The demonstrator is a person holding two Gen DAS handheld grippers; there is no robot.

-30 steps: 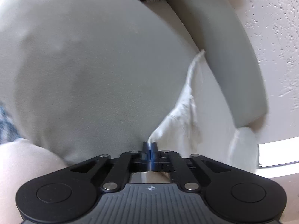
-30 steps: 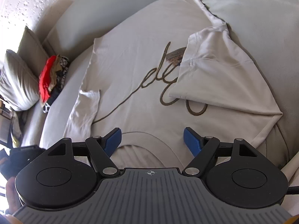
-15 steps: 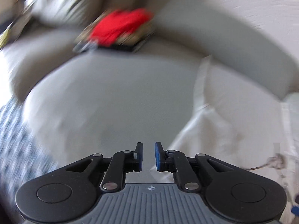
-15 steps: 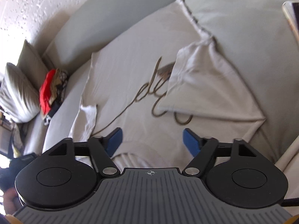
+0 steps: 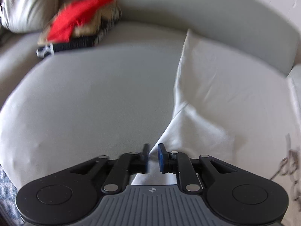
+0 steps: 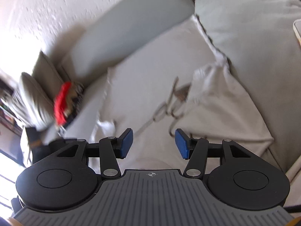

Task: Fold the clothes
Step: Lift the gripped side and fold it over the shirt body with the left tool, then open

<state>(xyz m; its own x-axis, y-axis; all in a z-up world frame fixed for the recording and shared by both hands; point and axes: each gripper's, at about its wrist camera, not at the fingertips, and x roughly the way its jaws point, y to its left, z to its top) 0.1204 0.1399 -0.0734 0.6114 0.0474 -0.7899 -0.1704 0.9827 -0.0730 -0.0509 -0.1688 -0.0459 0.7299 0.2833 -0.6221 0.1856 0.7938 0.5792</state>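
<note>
A white T-shirt [image 5: 225, 94] with a brown script print [image 6: 169, 111] lies spread on the grey sofa seat [image 5: 94, 94]. Its right sleeve [image 6: 216, 103] is folded in over the chest. My left gripper [image 5: 152, 157] is at the shirt's left edge. Its jaws are opening, with a narrow gap, and a tip of white cloth lies in that gap without the pads pressing on it. Over the near end of the T-shirt [image 6: 150, 79] hovers my right gripper [image 6: 153, 144]. Its jaws are closing but stand wide apart, with nothing between them.
A pile of folded clothes with a red piece on top [image 5: 79, 20] sits at the seat's far left, next to a pillow [image 5: 28, 9]. The sofa's back cushion [image 5: 207, 15] runs behind the shirt. A pale flat object [image 6: 297, 32] shows at the right edge.
My left gripper, shut on the shirt's edge before, has parted its jaws and swung round, so the clothes pile is in sight. The right gripper has lifted a little and its jaws have narrowed.
</note>
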